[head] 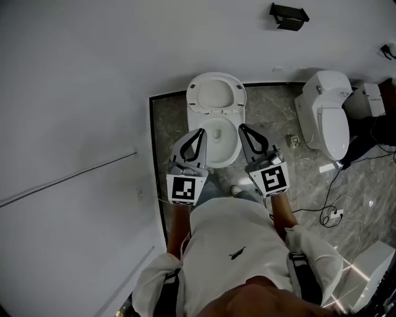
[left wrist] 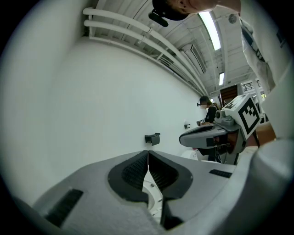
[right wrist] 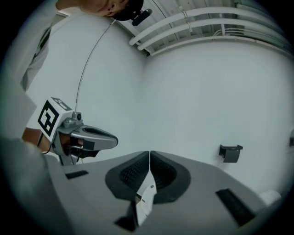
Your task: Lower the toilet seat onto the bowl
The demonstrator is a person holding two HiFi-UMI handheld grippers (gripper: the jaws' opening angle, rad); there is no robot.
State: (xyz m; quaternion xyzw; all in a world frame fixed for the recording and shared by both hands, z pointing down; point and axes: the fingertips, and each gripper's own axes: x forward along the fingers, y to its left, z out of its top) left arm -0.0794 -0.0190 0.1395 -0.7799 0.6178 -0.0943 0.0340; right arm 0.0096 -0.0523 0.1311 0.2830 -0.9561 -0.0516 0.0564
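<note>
The white toilet stands against the wall with its seat (head: 216, 94) raised upright above the bowl (head: 221, 141). My left gripper (head: 199, 132) hovers over the bowl's left rim and my right gripper (head: 243, 128) over its right rim, both pointing toward the wall. Neither touches the seat. In the left gripper view the jaws (left wrist: 148, 152) are shut with nothing between them, and the right gripper (left wrist: 205, 134) shows beside them. In the right gripper view the jaws (right wrist: 149, 153) are likewise shut and empty, with the left gripper (right wrist: 93, 137) at the left.
A second white toilet (head: 328, 115) stands to the right. Cables and a power strip (head: 335, 214) lie on the marble floor beside it. A black holder (head: 288, 17) hangs on the wall above. A white wall (head: 74, 124) closes off the left side.
</note>
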